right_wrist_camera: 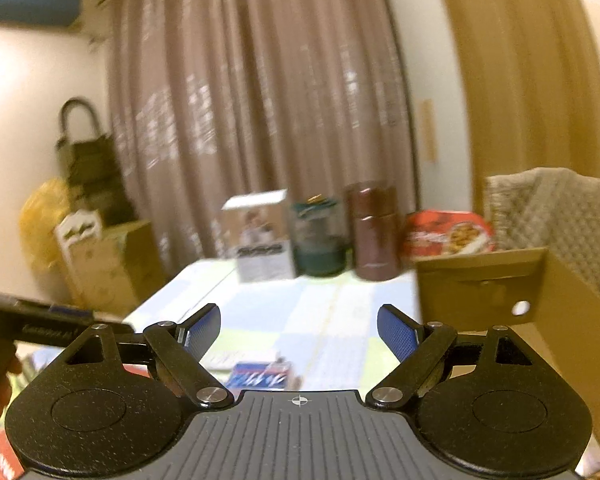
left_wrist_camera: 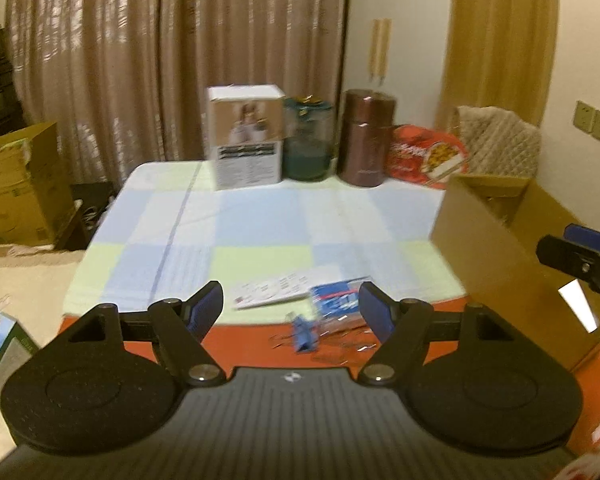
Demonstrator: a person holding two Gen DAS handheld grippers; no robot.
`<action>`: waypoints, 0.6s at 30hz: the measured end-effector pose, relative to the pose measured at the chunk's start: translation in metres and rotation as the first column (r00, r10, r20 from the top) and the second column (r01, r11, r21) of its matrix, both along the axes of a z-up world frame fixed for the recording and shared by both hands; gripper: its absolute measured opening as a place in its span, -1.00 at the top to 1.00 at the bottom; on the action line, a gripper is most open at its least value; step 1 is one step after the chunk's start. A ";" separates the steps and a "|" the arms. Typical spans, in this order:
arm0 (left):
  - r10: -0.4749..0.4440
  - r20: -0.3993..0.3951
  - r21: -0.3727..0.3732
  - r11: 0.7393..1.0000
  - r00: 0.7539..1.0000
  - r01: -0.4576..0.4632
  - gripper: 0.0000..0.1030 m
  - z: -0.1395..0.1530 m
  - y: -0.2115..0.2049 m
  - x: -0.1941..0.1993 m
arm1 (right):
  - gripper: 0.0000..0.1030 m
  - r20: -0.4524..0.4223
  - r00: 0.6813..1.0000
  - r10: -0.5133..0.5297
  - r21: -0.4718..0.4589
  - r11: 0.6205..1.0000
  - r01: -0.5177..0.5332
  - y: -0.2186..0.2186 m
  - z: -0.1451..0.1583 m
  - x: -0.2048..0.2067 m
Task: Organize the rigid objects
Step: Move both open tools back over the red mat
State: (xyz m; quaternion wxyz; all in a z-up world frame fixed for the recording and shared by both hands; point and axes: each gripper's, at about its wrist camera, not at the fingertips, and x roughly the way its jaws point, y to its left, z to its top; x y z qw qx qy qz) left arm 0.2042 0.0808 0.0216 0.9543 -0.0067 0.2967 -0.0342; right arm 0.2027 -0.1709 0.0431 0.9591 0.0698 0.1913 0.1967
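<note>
My left gripper (left_wrist_camera: 292, 306) is open and empty, held above the near edge of the table (left_wrist_camera: 260, 220). Just beyond its fingertips lie a white remote control (left_wrist_camera: 274, 292), a blue packet (left_wrist_camera: 336, 300) and a small blue clip (left_wrist_camera: 304, 334) among scattered staples on an orange surface (left_wrist_camera: 252, 342). My right gripper (right_wrist_camera: 299, 332) is open and empty, higher up; the blue packet (right_wrist_camera: 260, 376) and the remote (right_wrist_camera: 236, 358) show below it. The right gripper also shows at the right edge of the left wrist view (left_wrist_camera: 584, 256).
An open cardboard box (left_wrist_camera: 512, 240) stands on the right of the table. At the far edge stand a white carton (left_wrist_camera: 246, 138), a green jar (left_wrist_camera: 308, 140), a brown flask (left_wrist_camera: 366, 138) and a red tin (left_wrist_camera: 428, 156). Cardboard boxes (left_wrist_camera: 20, 188) sit on the floor left.
</note>
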 end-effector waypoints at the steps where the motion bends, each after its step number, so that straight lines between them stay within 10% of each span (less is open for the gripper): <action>1: 0.010 -0.005 0.008 1.000 1.000 -0.010 -0.37 -0.005 0.006 -0.002 | -0.61 -0.008 1.000 0.022 -0.010 1.000 -0.022 0.006 -0.004 -0.001; 18: -0.014 -0.093 0.050 0.999 0.996 0.019 -0.37 -0.060 0.034 0.020 | -0.61 -0.205 0.964 0.168 -0.176 0.963 -0.206 0.060 -0.063 0.033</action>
